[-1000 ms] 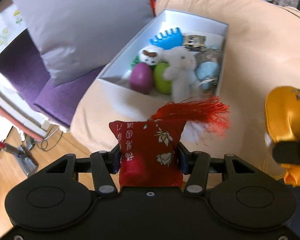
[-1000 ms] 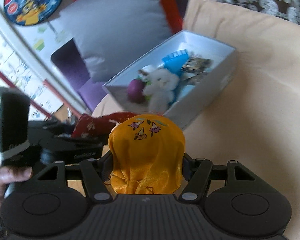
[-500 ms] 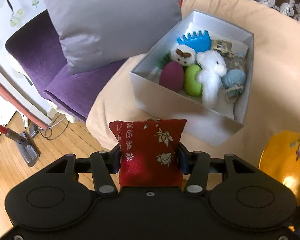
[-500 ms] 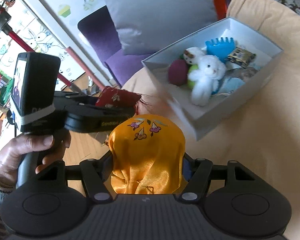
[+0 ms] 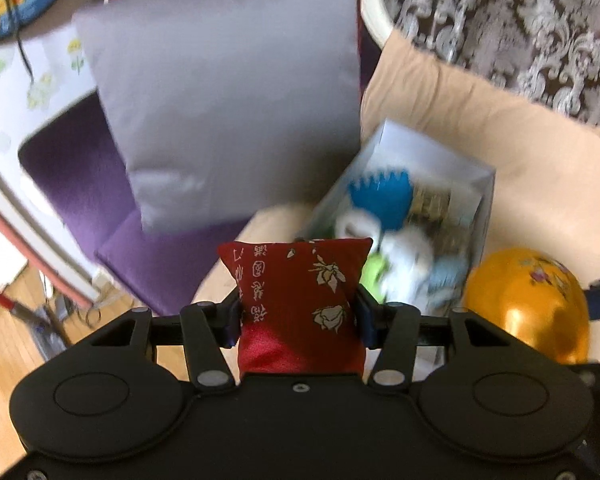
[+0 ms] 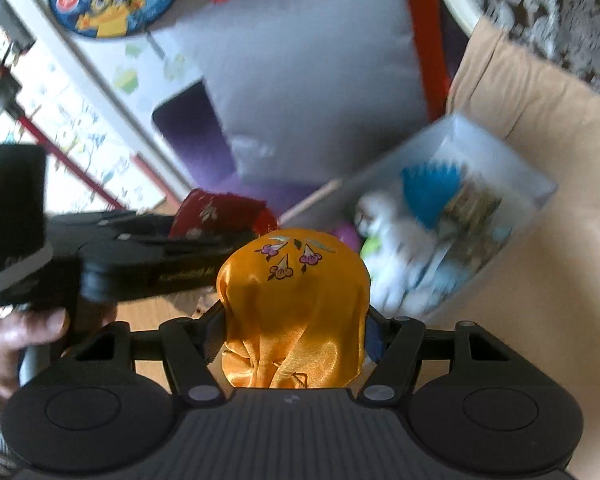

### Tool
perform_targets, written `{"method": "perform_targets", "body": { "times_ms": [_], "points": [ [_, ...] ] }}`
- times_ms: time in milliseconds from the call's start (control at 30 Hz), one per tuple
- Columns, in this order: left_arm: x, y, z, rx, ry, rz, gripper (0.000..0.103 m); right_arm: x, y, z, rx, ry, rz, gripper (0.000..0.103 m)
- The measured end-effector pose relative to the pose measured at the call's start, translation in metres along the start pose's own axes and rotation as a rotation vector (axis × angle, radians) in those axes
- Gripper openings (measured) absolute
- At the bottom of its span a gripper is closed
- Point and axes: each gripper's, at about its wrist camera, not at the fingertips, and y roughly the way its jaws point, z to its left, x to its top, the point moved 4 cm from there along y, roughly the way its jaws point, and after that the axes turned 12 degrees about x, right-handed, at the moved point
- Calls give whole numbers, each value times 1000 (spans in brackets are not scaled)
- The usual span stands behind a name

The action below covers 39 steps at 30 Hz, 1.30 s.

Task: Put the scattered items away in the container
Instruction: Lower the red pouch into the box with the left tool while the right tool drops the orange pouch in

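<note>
My left gripper (image 5: 298, 316) is shut on a red embroidered pouch (image 5: 296, 300), which fills the gap between its pads. My right gripper (image 6: 294, 330) is shut on a round orange satin pouch (image 6: 294, 308) with small flowers on top. The orange pouch (image 5: 528, 304) also shows at the right of the left wrist view, and the red pouch (image 6: 216, 212) shows at the left of the right wrist view. Beyond both lies a white open box (image 5: 486, 184) (image 6: 540, 196) on a beige cushion, holding a blue comb, a white plush rabbit, toy eggs and other small things, all blurred.
A grey pillow (image 5: 228, 92) leans on a purple chair (image 5: 84, 168) left of the box. A patterned dark sofa back (image 5: 520, 28) rises behind the beige cushion (image 5: 540, 160). A hand (image 6: 16, 344) grips the left tool. Wooden floor (image 5: 4, 340) lies at lower left.
Both grippers have risen and drawn back with their pouches still held; the box now sits farther off and lower right in each view. The views are blurred by motion.
</note>
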Motion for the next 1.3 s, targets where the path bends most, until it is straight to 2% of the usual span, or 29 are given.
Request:
{"method": "perform_targets", "body": {
  "times_ms": [233,367,500,633,867,1000,1167,1300],
  "points": [
    [67,-21,-22,-34,-6,-81,51,63,-29,-40,-63,49,-134,66],
    [102,-28,-33,-48,-5,-113,52,89,-37,-63,-114,64,-175,66],
    [120,-29,-38,-50,-21,-133,52,106,-42,-88,-142,84,-199,66],
    [115,-8,-49,-51,1,-95,52,122,-36,-107,-165,105,-211,66],
    [72,74,-68,-4,48,96,52,141,-9,-126,-215,98,-203,67],
    [55,107,-72,35,53,164,52,146,10,-130,-245,76,-182,67],
    [45,128,-79,45,62,209,55,148,36,-138,-257,72,-148,67],
    [44,135,-90,56,88,211,57,145,52,-142,-265,65,-125,67]
  ]
}}
